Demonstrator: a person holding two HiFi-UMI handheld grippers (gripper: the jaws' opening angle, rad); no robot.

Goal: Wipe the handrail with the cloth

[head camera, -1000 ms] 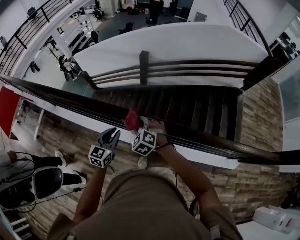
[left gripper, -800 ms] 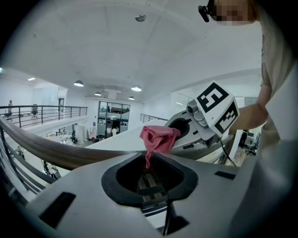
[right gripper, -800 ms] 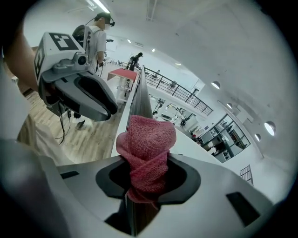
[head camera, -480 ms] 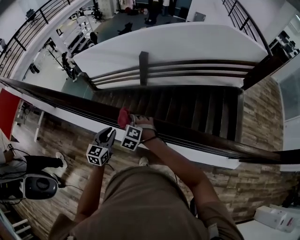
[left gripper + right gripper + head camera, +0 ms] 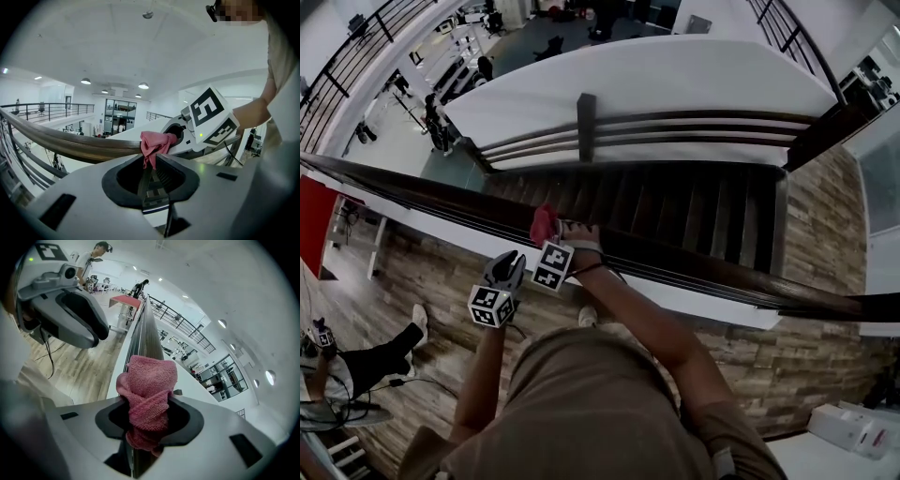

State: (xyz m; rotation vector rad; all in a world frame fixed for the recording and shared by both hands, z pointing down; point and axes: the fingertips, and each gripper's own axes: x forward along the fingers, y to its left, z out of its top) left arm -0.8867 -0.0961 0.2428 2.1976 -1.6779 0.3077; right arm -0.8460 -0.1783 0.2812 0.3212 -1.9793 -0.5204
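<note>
The dark wooden handrail (image 5: 722, 277) runs across the head view from upper left to lower right. A pink cloth (image 5: 542, 223) rests on top of it, and my right gripper (image 5: 549, 246) is shut on that cloth. In the right gripper view the bunched cloth (image 5: 150, 380) fills the jaws of my right gripper (image 5: 146, 420), with the handrail (image 5: 146, 331) stretching away ahead. My left gripper (image 5: 505, 269) hangs just short of the rail on my side, shut and holding nothing. In its own view my left gripper (image 5: 149, 171) faces the cloth (image 5: 152, 143) and handrail (image 5: 70, 146).
A dark staircase (image 5: 675, 211) drops away beyond the rail, with a second railing (image 5: 675, 131) on its far side. Far below lies an open floor with people. A person's legs (image 5: 366, 361) show on the wooden floor at lower left, and a white box (image 5: 848, 427) at lower right.
Both grippers and the cloth have slid left along the handrail. The seated person at lower left has shifted further out of view.
</note>
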